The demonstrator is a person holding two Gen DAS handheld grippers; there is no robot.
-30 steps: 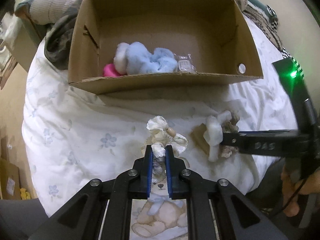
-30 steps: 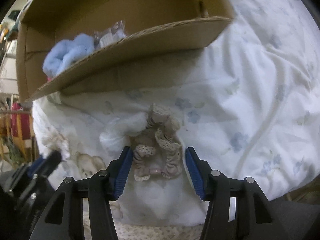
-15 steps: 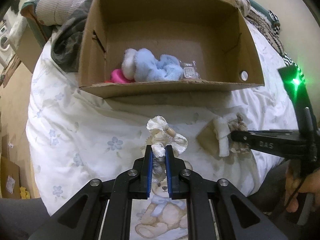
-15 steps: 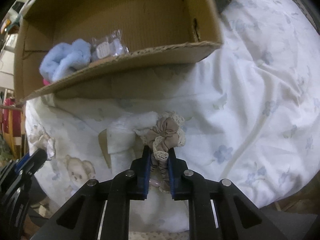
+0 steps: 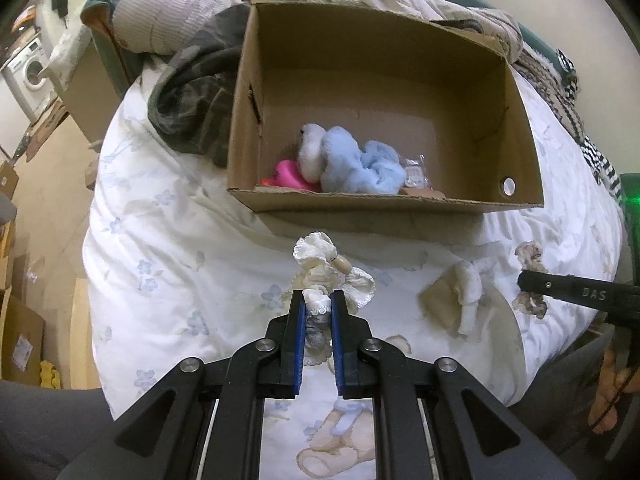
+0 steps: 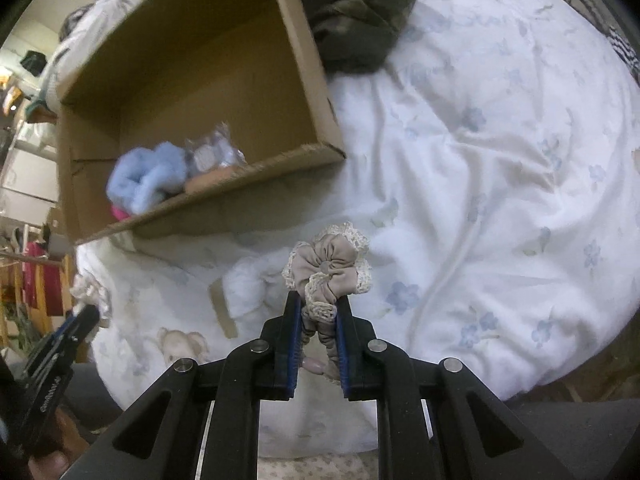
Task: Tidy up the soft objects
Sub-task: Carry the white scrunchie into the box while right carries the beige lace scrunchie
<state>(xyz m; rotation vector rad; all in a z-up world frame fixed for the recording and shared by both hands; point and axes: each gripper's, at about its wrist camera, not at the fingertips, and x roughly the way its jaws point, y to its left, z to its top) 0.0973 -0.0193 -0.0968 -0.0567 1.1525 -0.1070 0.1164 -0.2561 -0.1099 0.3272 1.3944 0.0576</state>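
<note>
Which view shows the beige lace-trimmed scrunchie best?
The right wrist view: the beige scrunchie sits centered and close, clamped in the right gripper. The left wrist view shows it small at the right edge, partly hidden by that gripper.

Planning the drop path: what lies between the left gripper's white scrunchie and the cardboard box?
Only bare floral bedsheet separates white scrunchie from cardboard box, per left wrist view.

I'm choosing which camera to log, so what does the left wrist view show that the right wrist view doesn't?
Left only: the left tool shut on the cream scrunchie, and a washing machine.
Right only: the right tool shut on the beige lace scrunchie.
Both: the cardboard box holding the blue fluffy scrunchie, on the floral quilt.
</note>
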